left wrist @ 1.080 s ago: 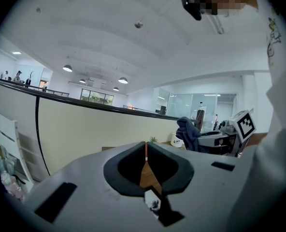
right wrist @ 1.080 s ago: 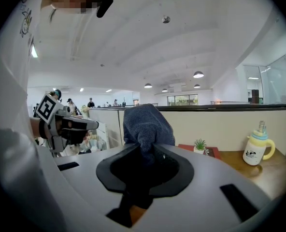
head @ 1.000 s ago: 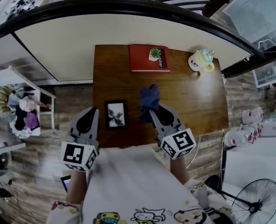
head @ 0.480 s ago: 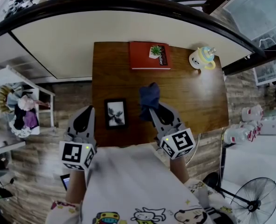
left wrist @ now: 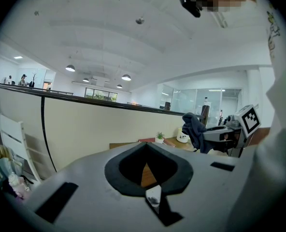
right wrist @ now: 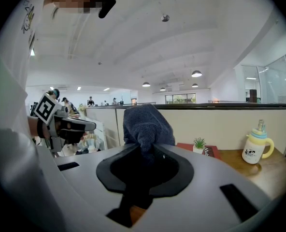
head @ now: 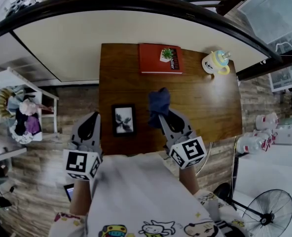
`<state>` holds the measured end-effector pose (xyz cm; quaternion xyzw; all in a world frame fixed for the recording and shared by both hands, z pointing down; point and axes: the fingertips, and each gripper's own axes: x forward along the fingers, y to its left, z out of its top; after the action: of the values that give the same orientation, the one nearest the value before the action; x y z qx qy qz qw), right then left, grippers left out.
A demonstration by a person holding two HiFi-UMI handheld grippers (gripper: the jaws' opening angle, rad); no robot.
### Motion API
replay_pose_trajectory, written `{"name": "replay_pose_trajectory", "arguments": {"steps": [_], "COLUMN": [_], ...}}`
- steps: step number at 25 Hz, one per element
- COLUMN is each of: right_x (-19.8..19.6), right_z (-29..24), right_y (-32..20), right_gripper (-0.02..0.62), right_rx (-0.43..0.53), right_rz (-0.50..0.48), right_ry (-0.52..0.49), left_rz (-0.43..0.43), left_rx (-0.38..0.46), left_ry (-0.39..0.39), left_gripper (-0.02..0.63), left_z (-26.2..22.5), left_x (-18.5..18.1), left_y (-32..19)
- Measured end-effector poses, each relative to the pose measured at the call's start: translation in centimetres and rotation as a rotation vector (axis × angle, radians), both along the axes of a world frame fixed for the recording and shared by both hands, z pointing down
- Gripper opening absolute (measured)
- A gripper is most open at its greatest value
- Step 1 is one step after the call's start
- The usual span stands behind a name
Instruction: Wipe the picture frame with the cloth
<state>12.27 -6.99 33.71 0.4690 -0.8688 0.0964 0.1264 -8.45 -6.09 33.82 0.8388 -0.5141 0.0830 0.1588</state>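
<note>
A small black picture frame (head: 123,120) with a black-and-white print lies flat near the front left of the brown table (head: 205,98). My right gripper (head: 162,114) is shut on a dark blue cloth (head: 158,101), which bunches up above its jaws (right wrist: 144,124) just right of the frame. My left gripper (head: 93,116) hangs off the table's left front edge, left of the frame; its jaws are shut with nothing between them. From the left gripper view the cloth (left wrist: 195,129) shows at the right.
A red book (head: 158,58) with a tiny potted plant (head: 165,54) on it lies at the table's far edge. A cream and yellow cup (head: 214,62) stands at the far right. A partition wall runs behind the table. A white rack (head: 22,107) stands left.
The left gripper has shifted slightly away from the picture frame. The right gripper and the cloth have stayed where they were.
</note>
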Motion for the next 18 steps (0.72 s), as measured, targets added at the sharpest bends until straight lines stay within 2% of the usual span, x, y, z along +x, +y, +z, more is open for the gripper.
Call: {"name": "replay_pose_trajectory", "arguments": {"steps": [18], "right_x": [0.0], "right_z": [0.13], "right_y": [-0.3], "right_gripper": [0.055], "right_rx": [-0.008], "right_rz": [-0.005], "right_ry": [0.014], "left_rz": [0.027], "left_rx": [0.015], "left_ry": [-0.001], "left_gripper": [0.003], "left_z": [0.22], "left_x": [-0.13], "left_y": [-0.43]}}
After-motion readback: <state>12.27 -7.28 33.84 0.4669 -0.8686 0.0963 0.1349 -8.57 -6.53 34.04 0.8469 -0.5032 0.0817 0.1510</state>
